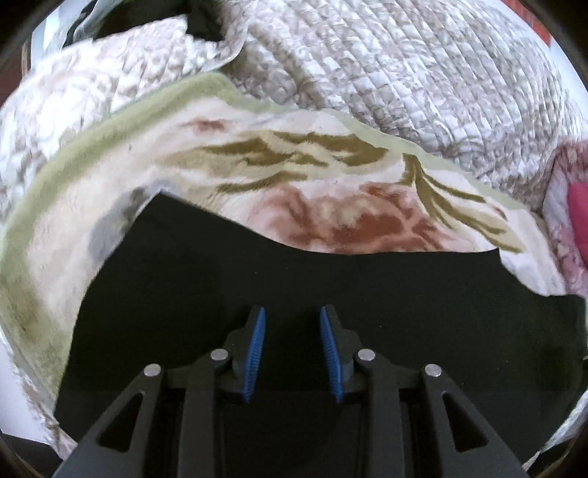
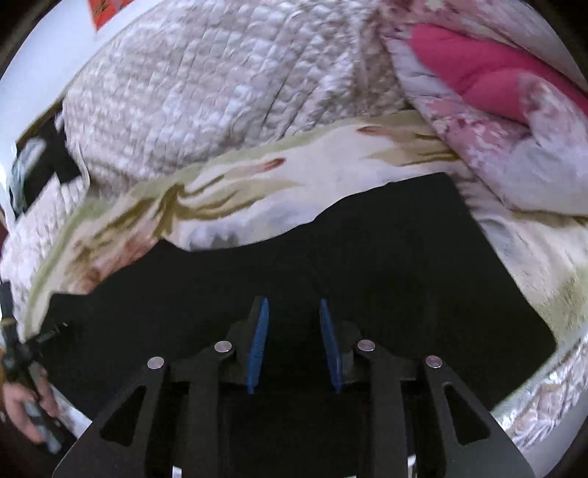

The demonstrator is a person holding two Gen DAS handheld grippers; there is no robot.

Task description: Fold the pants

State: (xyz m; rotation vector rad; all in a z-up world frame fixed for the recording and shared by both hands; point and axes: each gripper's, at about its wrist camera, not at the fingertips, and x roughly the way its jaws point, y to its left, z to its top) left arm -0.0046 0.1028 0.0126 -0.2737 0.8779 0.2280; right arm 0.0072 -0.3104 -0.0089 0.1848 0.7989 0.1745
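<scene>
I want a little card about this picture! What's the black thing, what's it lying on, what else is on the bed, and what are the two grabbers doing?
black thing: black pants, lying flat
lying on: cream blanket with green and rust pattern
behind it: grey-white quilt
to the right: pink floral comforter
left gripper: open, above the pants, holding nothing
right gripper: open, above the pants, holding nothing

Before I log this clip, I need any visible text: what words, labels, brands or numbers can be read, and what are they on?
No text can be read.
Red-orange sign on the white wall: marks too blurred and cropped to read.
Black pants, quilted bedspread and floral blanket: no lettering or label visible.
</scene>
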